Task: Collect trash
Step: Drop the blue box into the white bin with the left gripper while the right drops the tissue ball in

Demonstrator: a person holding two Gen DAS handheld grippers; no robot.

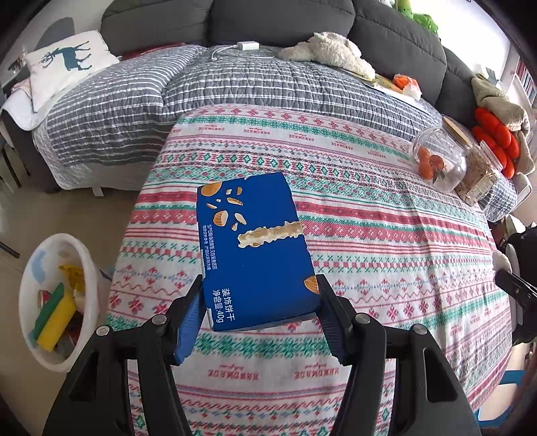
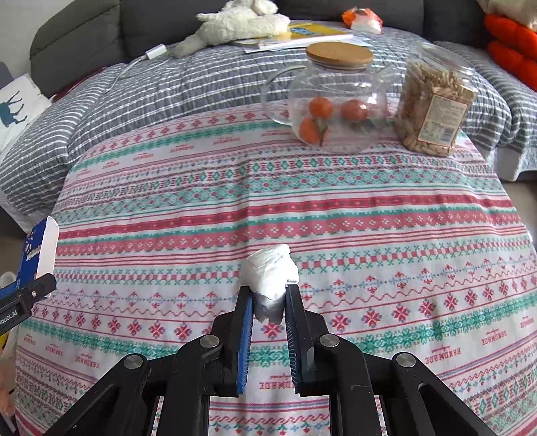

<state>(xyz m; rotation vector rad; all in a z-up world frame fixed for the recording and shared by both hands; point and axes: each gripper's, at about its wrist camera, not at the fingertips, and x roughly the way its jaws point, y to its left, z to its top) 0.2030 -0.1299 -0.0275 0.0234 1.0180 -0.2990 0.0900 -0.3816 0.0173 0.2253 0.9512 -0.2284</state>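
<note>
Left wrist view first: the left tool (image 1: 260,298) pinches the near end of a blue biscuit box (image 1: 253,244), one pad against each long side, and carries it tilted above the counter (image 1: 386,255), which wears a cloth of red, green and white patterned bands. Down on the floor to the left stands a white bin (image 1: 89,265) that already holds a yellow and green sponge (image 1: 55,317) and other scraps. At the far right of the counter a glass jar (image 1: 441,161) with a cork lid holds orange fruit, and a clear tub of nuts (image 1: 478,174) stands just beside it. Behind lies a grey sofa under a striped quilt (image 1: 235,87), with a deer cushion (image 1: 63,63) at the left and a cream plush toy (image 1: 332,53) further back.

Right wrist view: the right tool (image 2: 268,291) is pressed tight on a crumpled white tissue (image 2: 270,275), which bulges out beyond the fingertips and hangs clear of the cloth. The blue biscuit box shows at the left edge (image 2: 38,248), gripped by the left tool. Ahead on the counter the glass jar (image 2: 335,100) and the tub of nuts (image 2: 433,104) stand side by side, close to the far edge. An orange and white wrapper (image 2: 362,18) lies on the quilt beyond them, near the plush toy (image 2: 241,21).
</note>
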